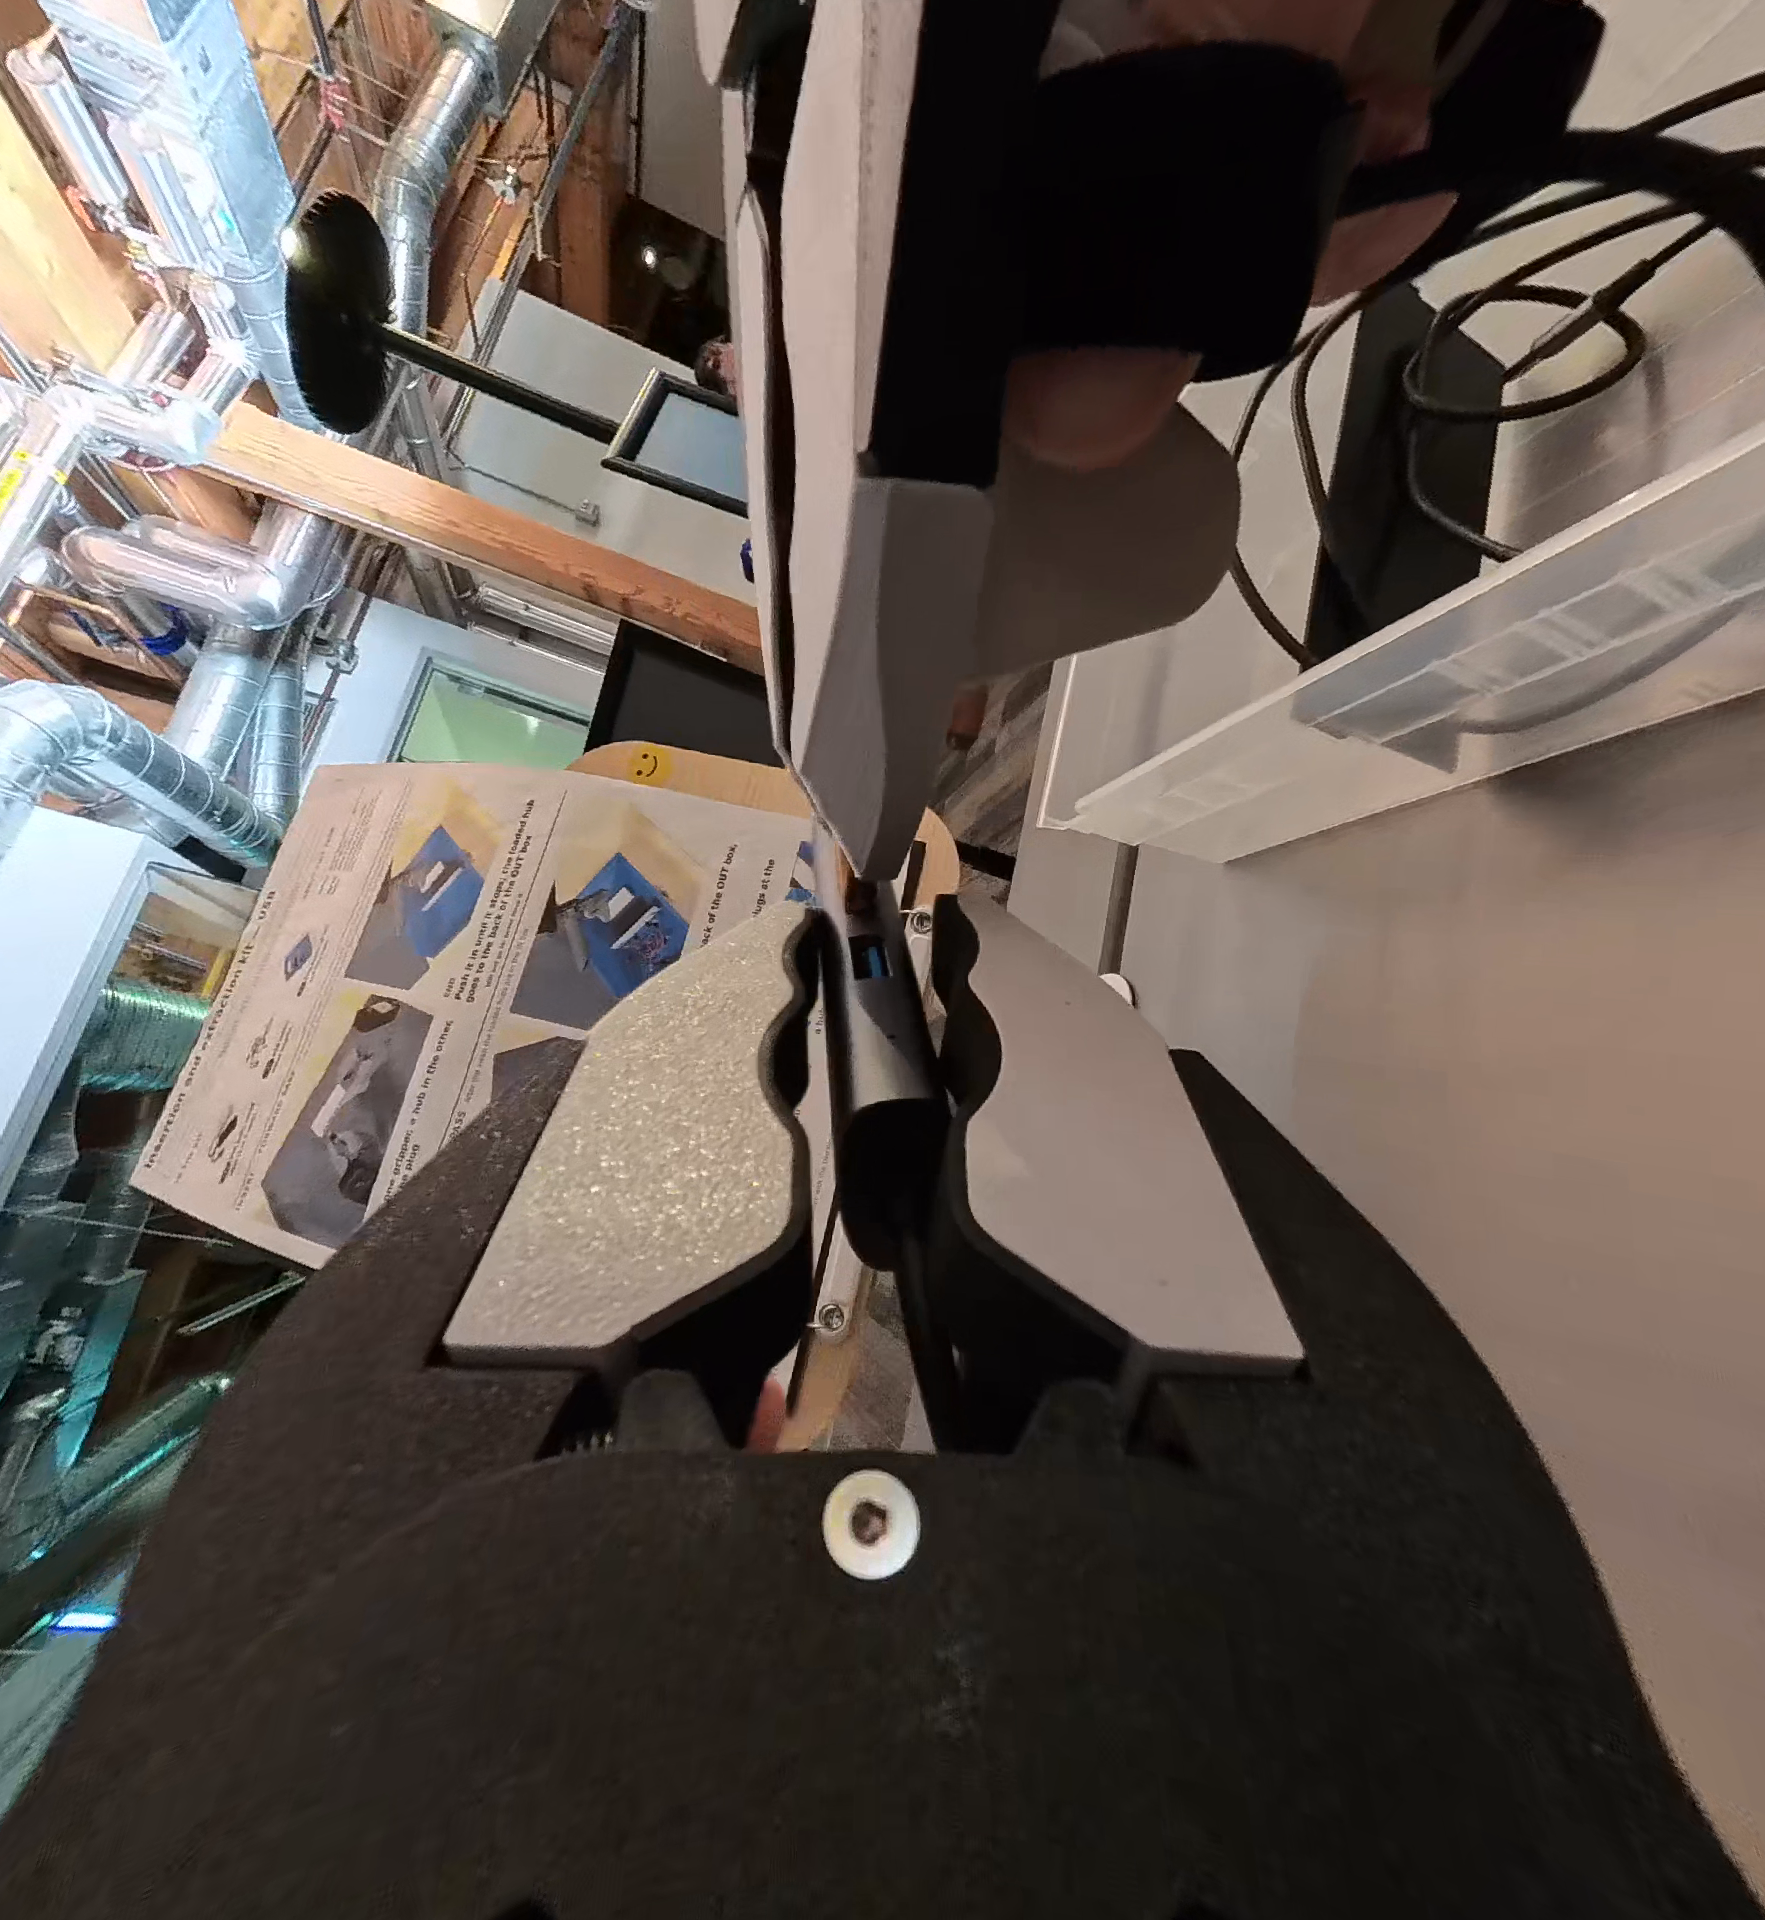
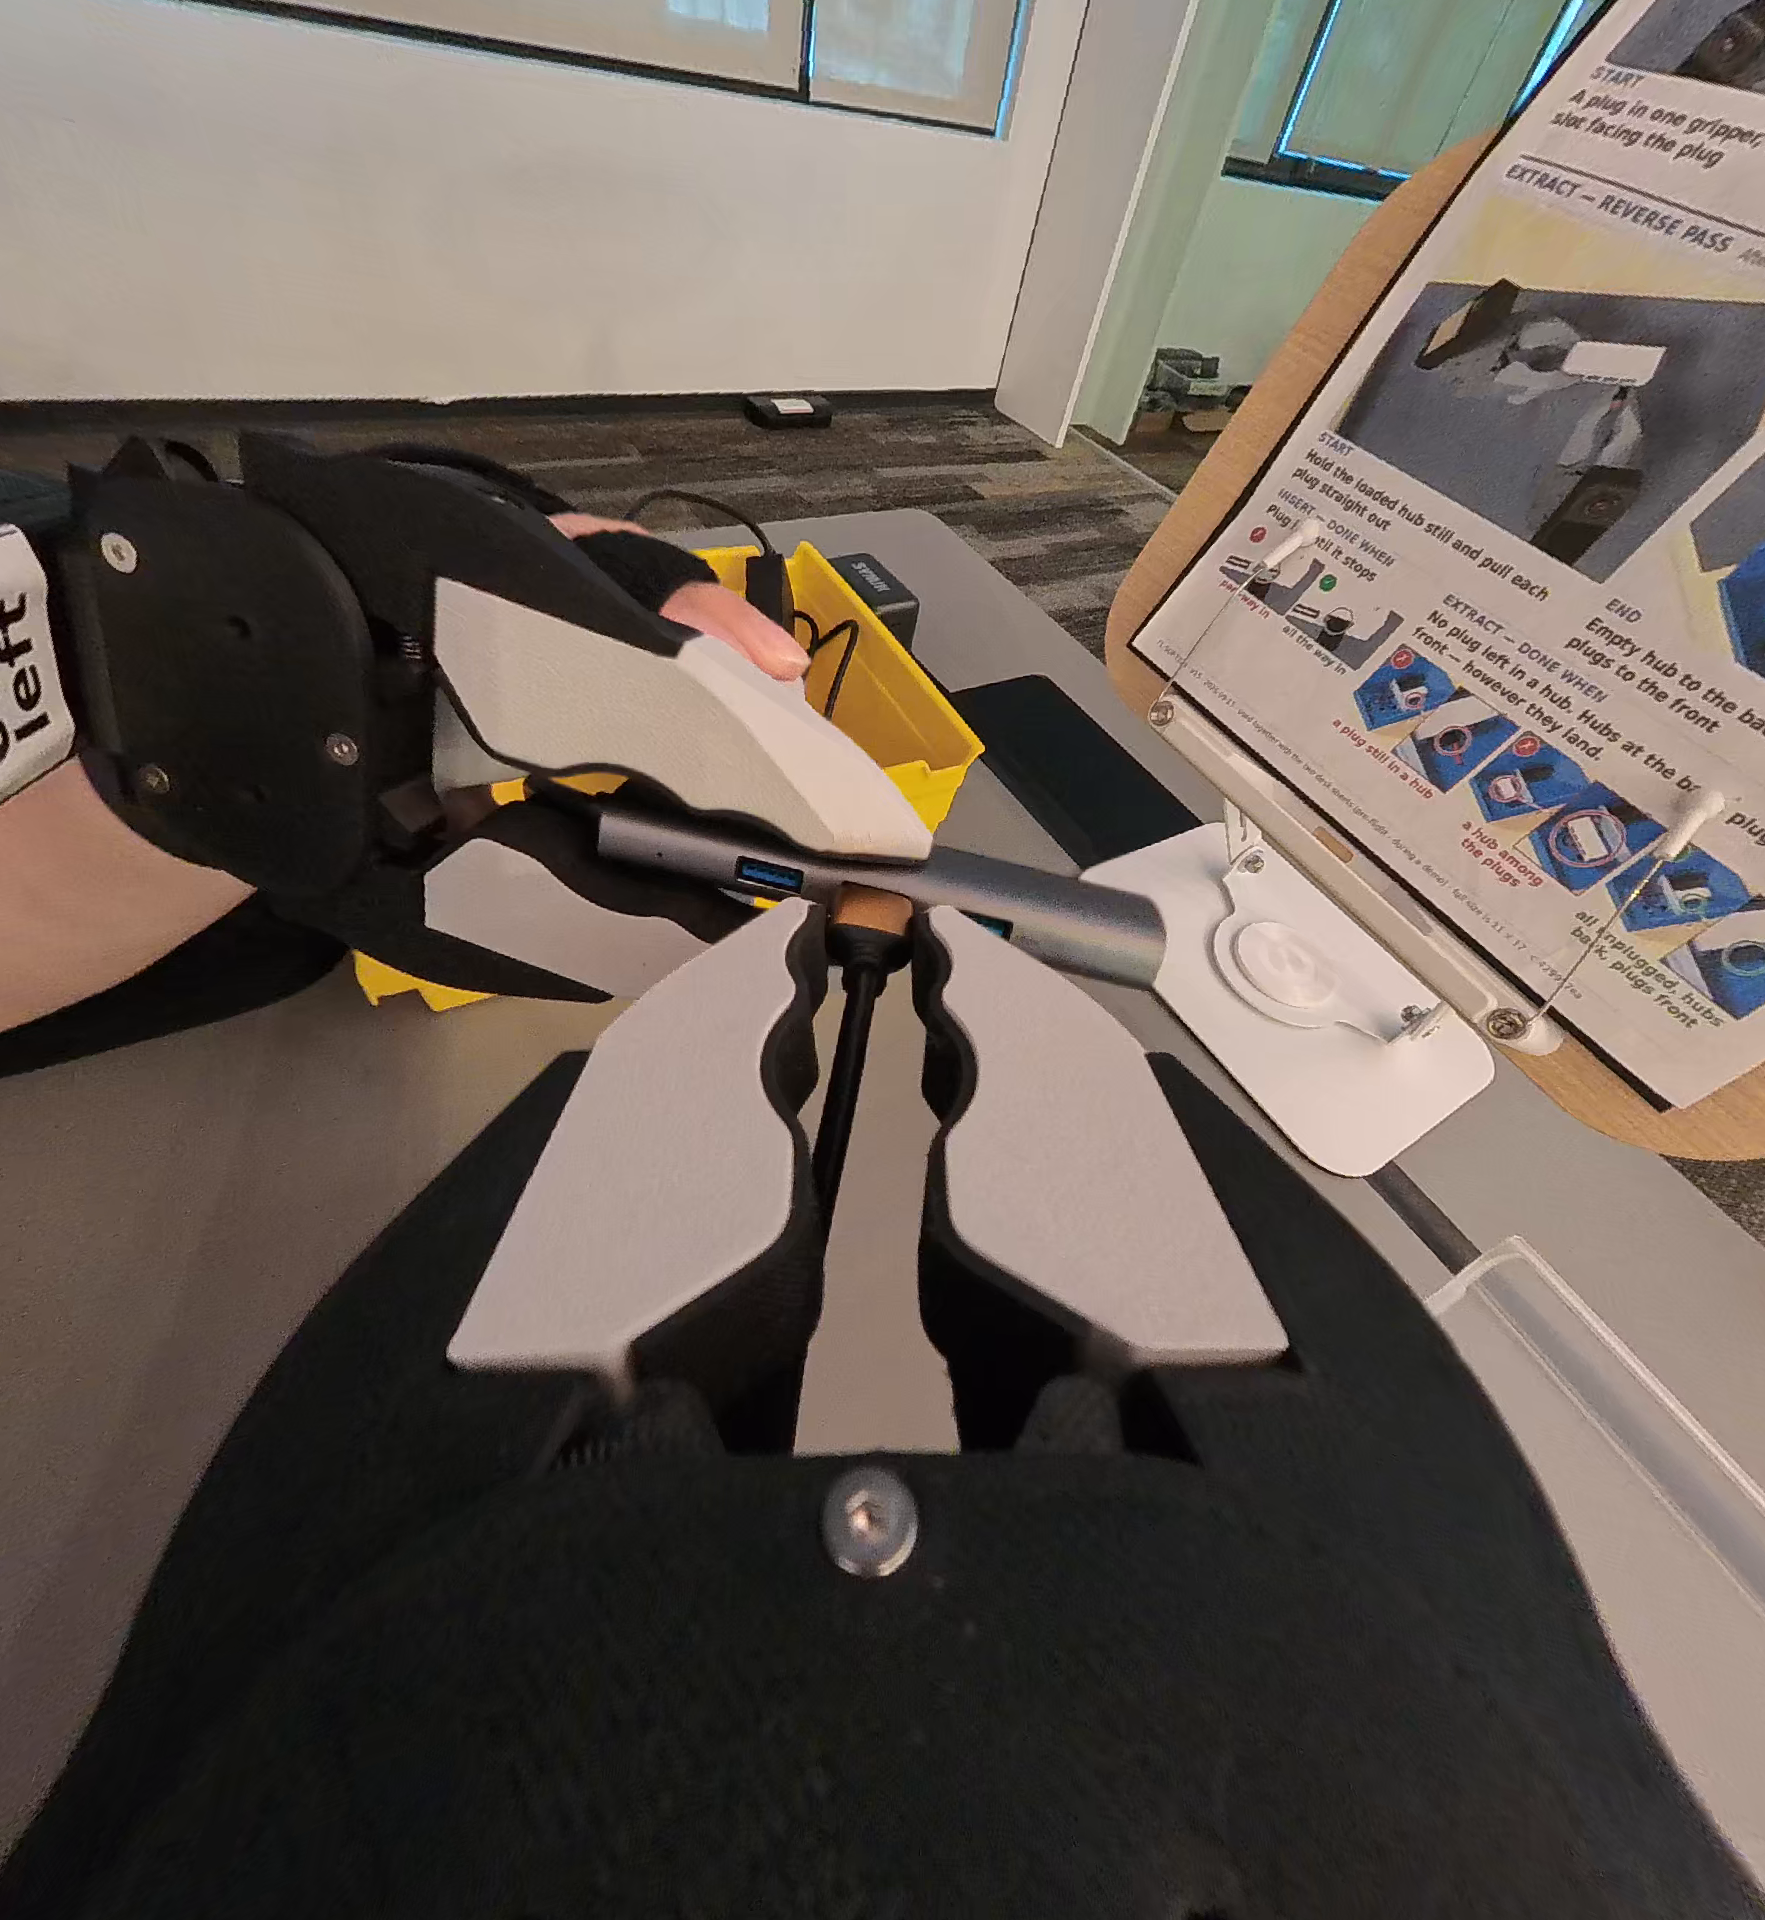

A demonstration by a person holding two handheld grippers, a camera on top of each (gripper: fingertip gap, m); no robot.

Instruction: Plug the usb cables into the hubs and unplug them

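Grey aluminium, the hub (image 2: 1013, 894) is my landmark: it lies slantwise in mid-air above the table (image 2: 130, 1195), clamped lengthwise between the fingers of my left gripper (image 2: 836, 847). My right gripper (image 2: 862, 925) comes at the hub from the side and is clenched on the copper-coloured plug (image 2: 870, 916) of a black cable (image 2: 842, 1081), the plug's nose meeting the hub's flank next to a blue port (image 2: 772, 873); I cannot tell how deep it sits.

Behind the hub stands a yellow bin (image 2: 878, 675) with dark cables inside. Right of the hub, a printed instruction sheet (image 2: 1584, 582) leans on a wooden board with a white stand (image 2: 1304, 1049), close to the hub's free end. A clear plastic tray (image 2: 1636, 1455) lies nearer me.

Only the right wrist view shows the bin and the plug's colour. The left wrist view looks along the hub (image 1: 883, 1029) edge-on, with my right gripper (image 1: 857, 862) crossing from above, blocking much of the room, and shows ceiling ducts (image 1: 234, 675) beyond.
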